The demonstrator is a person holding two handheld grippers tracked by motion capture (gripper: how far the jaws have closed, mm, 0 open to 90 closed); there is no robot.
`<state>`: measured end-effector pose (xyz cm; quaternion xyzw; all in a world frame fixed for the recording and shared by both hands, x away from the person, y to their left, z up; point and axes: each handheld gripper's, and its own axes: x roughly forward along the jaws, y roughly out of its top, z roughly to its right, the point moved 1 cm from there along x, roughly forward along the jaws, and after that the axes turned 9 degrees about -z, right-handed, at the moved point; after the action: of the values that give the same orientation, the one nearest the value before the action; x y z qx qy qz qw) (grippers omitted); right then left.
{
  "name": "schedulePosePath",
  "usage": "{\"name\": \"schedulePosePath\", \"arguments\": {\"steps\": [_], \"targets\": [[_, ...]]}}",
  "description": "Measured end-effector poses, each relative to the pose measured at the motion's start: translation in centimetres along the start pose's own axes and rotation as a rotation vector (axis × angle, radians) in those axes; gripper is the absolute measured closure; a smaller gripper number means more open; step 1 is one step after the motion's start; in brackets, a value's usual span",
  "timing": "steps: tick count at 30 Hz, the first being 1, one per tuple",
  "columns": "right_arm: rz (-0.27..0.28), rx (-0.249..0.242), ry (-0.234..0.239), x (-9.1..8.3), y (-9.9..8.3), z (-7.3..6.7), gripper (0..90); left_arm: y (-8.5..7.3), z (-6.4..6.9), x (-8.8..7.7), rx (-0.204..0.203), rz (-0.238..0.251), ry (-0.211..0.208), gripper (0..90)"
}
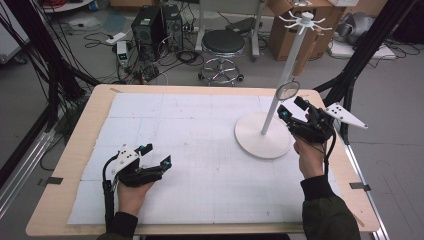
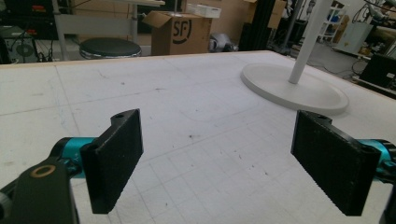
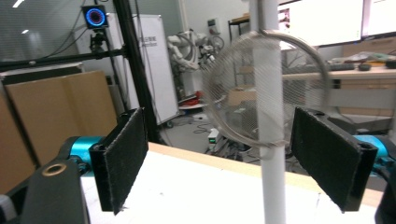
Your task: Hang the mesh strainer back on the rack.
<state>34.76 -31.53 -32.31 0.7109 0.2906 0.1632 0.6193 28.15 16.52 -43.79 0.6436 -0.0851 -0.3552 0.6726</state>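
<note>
Hanging from the white rack (image 1: 290,65), a round mesh strainer (image 1: 288,90) sits between the right gripper's (image 1: 293,109) wide-open, empty jaws. Likely step: approach to grasp; next, close on its rim. Left gripper (image 1: 156,154) rests open, empty, on the table (image 1: 210,150).

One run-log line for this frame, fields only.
left gripper: open, low over mat, idle | right gripper: open, raised at mesh strainer hanging by stand pole | contact: none visible

Round mesh strainer (image 3: 266,88) against the white stand's pole (image 1: 280,90) (upright, wide-based).
</note>
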Motion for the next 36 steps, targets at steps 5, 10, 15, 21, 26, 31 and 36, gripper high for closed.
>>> {"name": "schedulePosePath", "arguments": {"steps": [5, 10, 15, 21, 26, 31, 36], "targets": [[-0.02, 0.001, 0.008, -0.2, -1.1, -0.1, 16.4, 0.0, 0.0, 0.1, 0.004, 0.003, -0.001, 17.3], [-0.08, 0.009, 0.003, -0.3, -2.2, -0.3, 14.8, 0.0, 0.0, 0.0, 0.005, 0.005, -0.001, 17.4], [-0.106, -0.014, 0.03, -0.7, -2.7, -1.4, 14.9, 0.0, 0.0, 0.1, 0.004, 0.004, -0.002, 17.4], [-0.132, -0.01, 0.028, -1.0, -4.4, -1.3, 15.1, 0.0, 0.0, 0.1, 0.005, 0.003, -0.001, 17.4], [-0.169, -0.017, 0.031, -1.3, -6.0, -1.2, 15.1, 0.0, 0.1, 0.1, 0.001, 0.003, -0.001, 17.4], [-0.213, 0.025, 0.037, -1.3, -7.6, -0.7, 15.1, 0.0, 0.1, 0.1, 0.006, -0.002, -0.003, 17.4], [-0.24, 0.005, 0.023, -1.7, -8.8, -0.7, 15.1, 0.0, 0.1, 0.1, 0.005, 0.001, -0.006, 17.4]]}}
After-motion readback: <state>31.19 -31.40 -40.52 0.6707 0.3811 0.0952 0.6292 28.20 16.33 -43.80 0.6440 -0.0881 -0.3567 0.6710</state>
